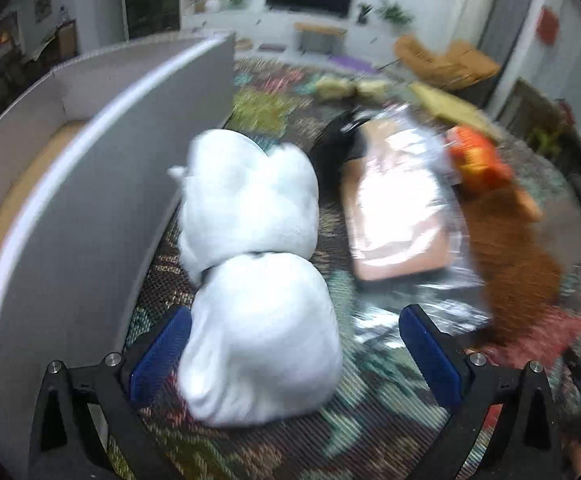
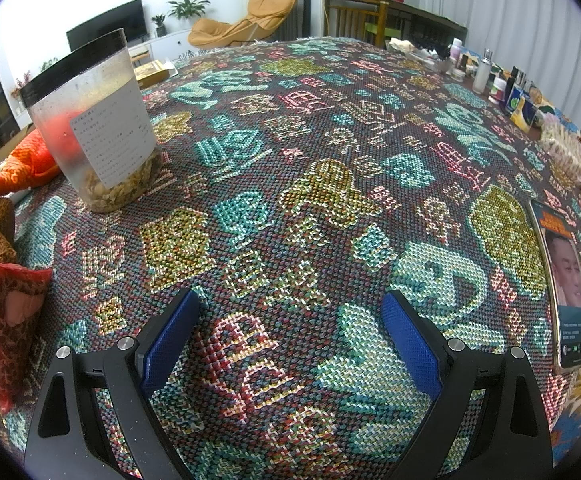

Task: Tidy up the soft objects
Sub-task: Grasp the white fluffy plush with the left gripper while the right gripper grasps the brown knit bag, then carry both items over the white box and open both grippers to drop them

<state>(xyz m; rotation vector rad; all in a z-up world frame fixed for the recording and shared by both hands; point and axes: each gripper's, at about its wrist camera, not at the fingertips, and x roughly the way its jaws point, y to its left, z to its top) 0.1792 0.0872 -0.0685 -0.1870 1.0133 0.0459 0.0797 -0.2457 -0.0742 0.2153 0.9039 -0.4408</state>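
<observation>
White plush toy (image 1: 250, 280) lies lengthwise away from my wide-open left gripper (image 1: 294, 356), beside a grey box (image 1: 90, 184), right gripper (image 2: 290, 336) wide, empty, its view alone showing jar (image 2: 94, 120) and phone (image 2: 562, 284).

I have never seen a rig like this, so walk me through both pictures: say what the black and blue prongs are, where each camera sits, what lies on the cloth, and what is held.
The prongs are fingers of two hand-held grippers; a person carries one in each hand, with a camera looking along the fingers. In the left view, the left gripper is open around a white plush toy lying on the patterned cloth beside a grey box; nothing is clamped. An orange toy and a brown one lie further right. In the right view, the right gripper is open and empty over the cloth, with a plastic jar and a phone nearby.
</observation>
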